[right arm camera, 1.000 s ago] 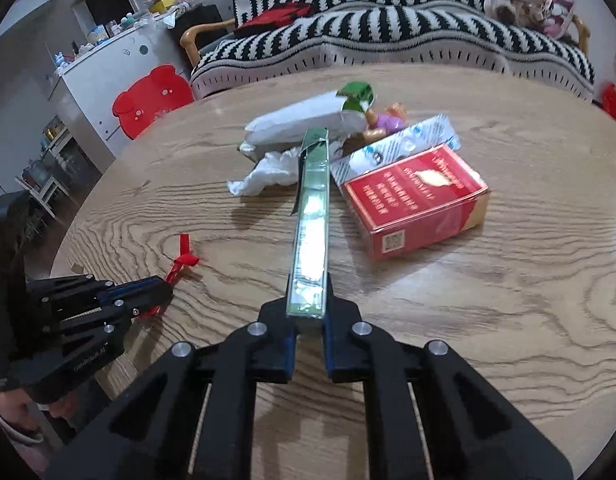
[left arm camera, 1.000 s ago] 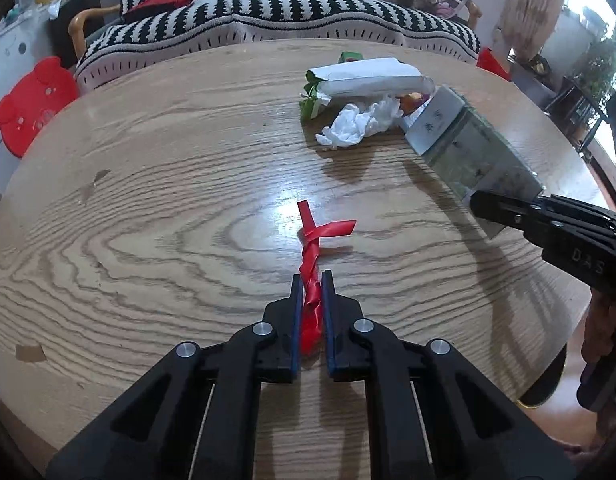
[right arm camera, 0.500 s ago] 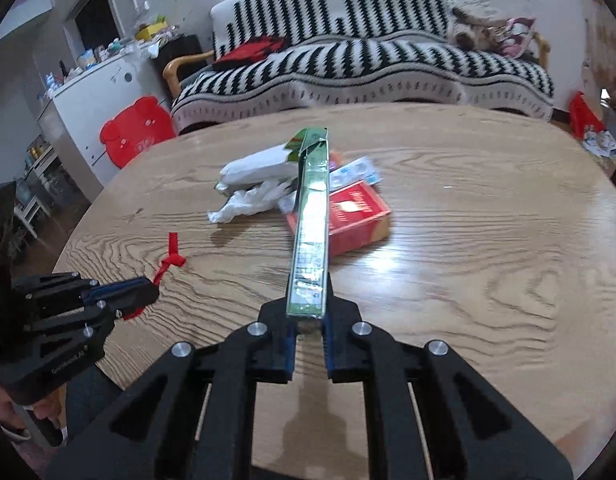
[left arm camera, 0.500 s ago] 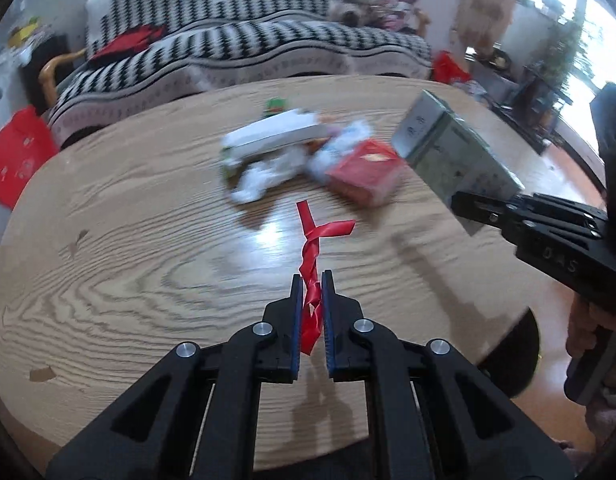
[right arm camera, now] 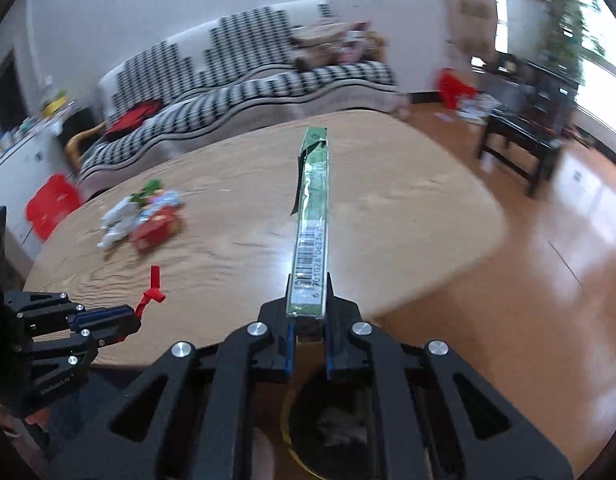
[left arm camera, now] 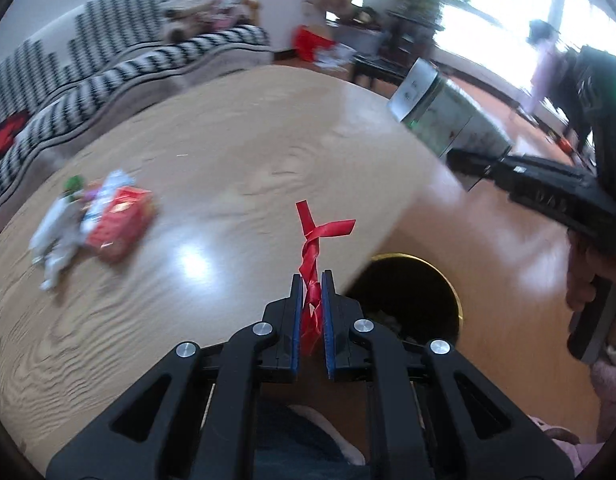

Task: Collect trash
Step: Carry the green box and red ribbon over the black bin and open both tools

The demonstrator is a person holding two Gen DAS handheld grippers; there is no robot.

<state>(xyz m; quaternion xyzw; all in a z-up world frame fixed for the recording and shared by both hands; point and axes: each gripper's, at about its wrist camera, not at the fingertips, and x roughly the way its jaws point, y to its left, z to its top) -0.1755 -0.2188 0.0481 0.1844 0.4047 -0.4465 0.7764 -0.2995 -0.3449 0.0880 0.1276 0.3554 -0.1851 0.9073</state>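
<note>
Red ribbon (left arm camera: 312, 248), twisted, knotted

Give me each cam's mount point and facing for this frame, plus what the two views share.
Left wrist: on the left gripper, looking forward and down along its fingers, which clamp a red ribbon, over the table edge toward the bin; the right gripper and the hand holding it show at right.
Right wrist: on the right gripper, looking along its fingers, shut on a flattened green carton; the left gripper sits lower left.
Shared: table, red box with the litter pile, striped sofa, bin, each other's gripper.
</note>
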